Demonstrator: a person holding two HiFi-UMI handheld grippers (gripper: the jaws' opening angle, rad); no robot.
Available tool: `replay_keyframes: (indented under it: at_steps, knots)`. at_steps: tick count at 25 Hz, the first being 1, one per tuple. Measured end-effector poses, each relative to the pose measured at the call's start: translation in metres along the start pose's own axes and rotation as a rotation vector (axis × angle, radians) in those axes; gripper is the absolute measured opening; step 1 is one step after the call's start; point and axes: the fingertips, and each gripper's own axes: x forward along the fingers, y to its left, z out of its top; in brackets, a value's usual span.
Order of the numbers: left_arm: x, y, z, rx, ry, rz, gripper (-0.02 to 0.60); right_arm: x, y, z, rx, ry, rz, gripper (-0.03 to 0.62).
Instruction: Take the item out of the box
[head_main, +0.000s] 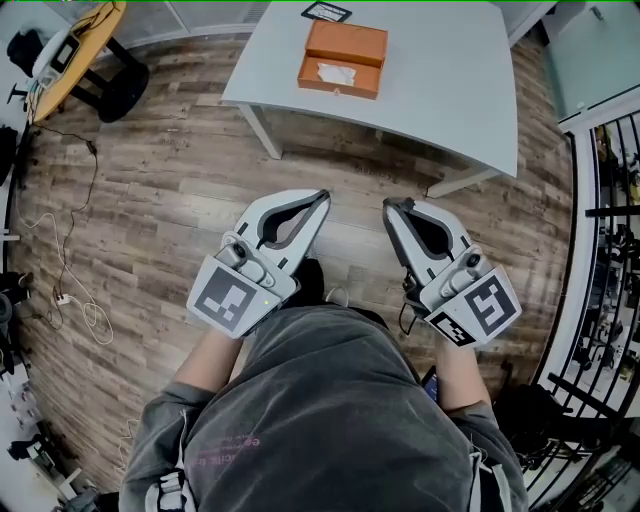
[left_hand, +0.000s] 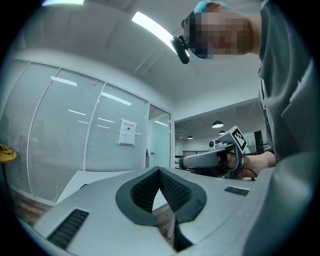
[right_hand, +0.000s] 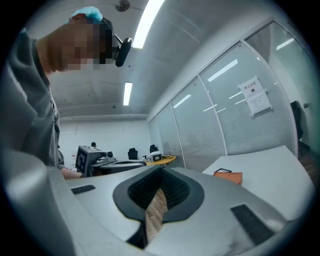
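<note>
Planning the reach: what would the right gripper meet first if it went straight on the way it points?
Likely nothing near: the right gripper points level, seemingly above the table, with the box off to its right. Depth is unclear.

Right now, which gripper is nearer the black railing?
Right. The right gripper is on the side toward the black railing; the left gripper lies beyond it, farther away.

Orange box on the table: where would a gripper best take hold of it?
Probably the near long edge of the box, coming from the near side of the table: it lies flat and wide, likely too broad to span, and that edge is turned this way.
</note>
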Motion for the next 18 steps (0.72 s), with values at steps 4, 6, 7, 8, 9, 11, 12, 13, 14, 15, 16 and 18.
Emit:
replay_keyframes:
  at_steps: [4,6,7,8,9,11,12,13,14,15,16,18]
  knots:
    - [0.010,0.030,-0.004,-0.006,0.005,-0.006,0.006,0.027,-0.015,-0.002,0.010,0.014,-0.005,0.003]
    - [0.016,0.047,-0.007,-0.012,0.012,-0.010,0.006,0.043,-0.026,-0.003,0.018,0.019,-0.010,0.003]
    - [0.019,0.056,-0.009,-0.015,0.016,-0.011,0.006,0.052,-0.030,-0.003,0.020,0.020,-0.011,0.003]
    - [0.021,0.065,-0.010,-0.019,0.019,-0.012,0.006,0.061,-0.034,-0.002,0.022,0.021,-0.011,0.003]
    - [0.024,0.074,-0.010,-0.023,0.021,-0.012,0.006,0.069,-0.037,0.000,0.023,0.024,-0.010,0.003]
    - [0.028,0.091,-0.010,-0.029,0.022,-0.013,0.006,0.085,-0.042,0.001,0.023,0.031,-0.008,0.003]
    - [0.030,0.098,-0.009,-0.029,0.021,-0.015,0.006,0.092,-0.044,0.001,0.022,0.036,-0.008,0.003]
    - [0.031,0.104,-0.009,-0.030,0.021,-0.017,0.006,0.098,-0.046,0.001,0.021,0.040,-0.009,0.003]
    - [0.032,0.110,-0.009,-0.031,0.020,-0.019,0.006,0.104,-0.048,0.001,0.021,0.044,-0.009,0.003]
    - [0.033,0.114,-0.010,-0.033,0.020,-0.022,0.006,0.109,-0.049,0.001,0.021,0.046,-0.010,0.003]
    - [0.034,0.119,-0.010,-0.035,0.020,-0.024,0.006,0.113,-0.051,0.002,0.021,0.048,-0.010,0.003]
    - [0.036,0.129,-0.012,-0.039,0.022,-0.027,0.006,0.122,-0.053,0.003,0.021,0.051,-0.012,0.003]
